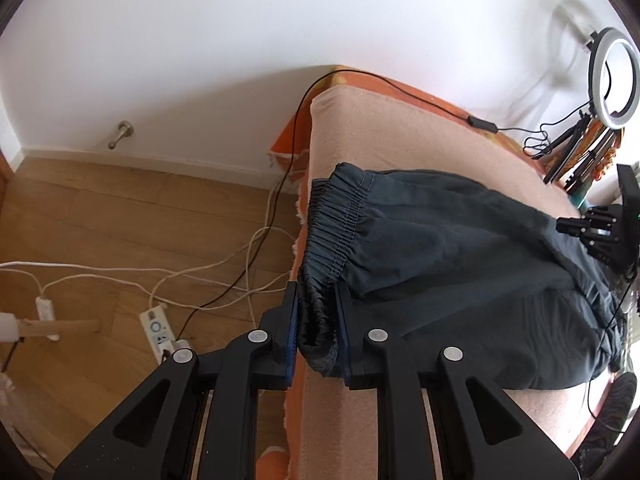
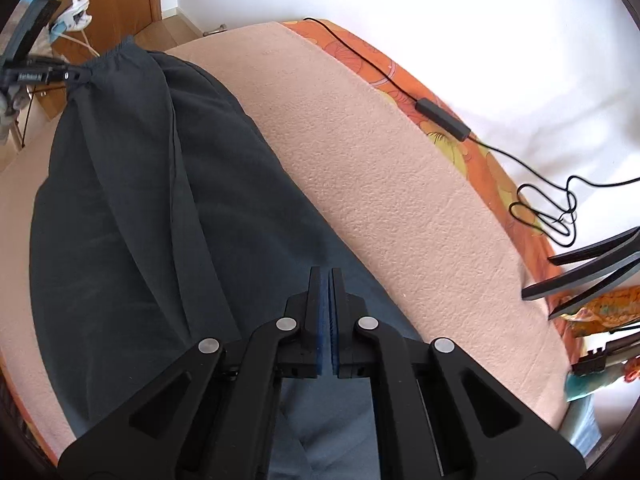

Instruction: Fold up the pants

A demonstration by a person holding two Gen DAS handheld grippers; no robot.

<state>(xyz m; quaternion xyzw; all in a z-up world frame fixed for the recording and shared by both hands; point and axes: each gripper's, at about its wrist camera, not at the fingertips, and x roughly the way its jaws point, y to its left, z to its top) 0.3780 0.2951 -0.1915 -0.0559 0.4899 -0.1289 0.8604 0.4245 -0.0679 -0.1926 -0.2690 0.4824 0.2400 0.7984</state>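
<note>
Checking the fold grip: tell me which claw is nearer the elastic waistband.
Left. The left claw has the waistband bunched between its fingers; the right claw is shut over the pants' far end.

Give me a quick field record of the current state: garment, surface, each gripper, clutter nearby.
garment: dark pants spread flat, elastic waistband at the surface's edge
surface: peach blanket over an orange patterned sheet
left gripper: closed on a bunched end of the waistband
right gripper: shut over the leg end of the pants; no cloth visible between the blue pads
clutter: black cable along the far edge, ring light beyond it, power strips on the wood floor
fold: not yet started
</note>
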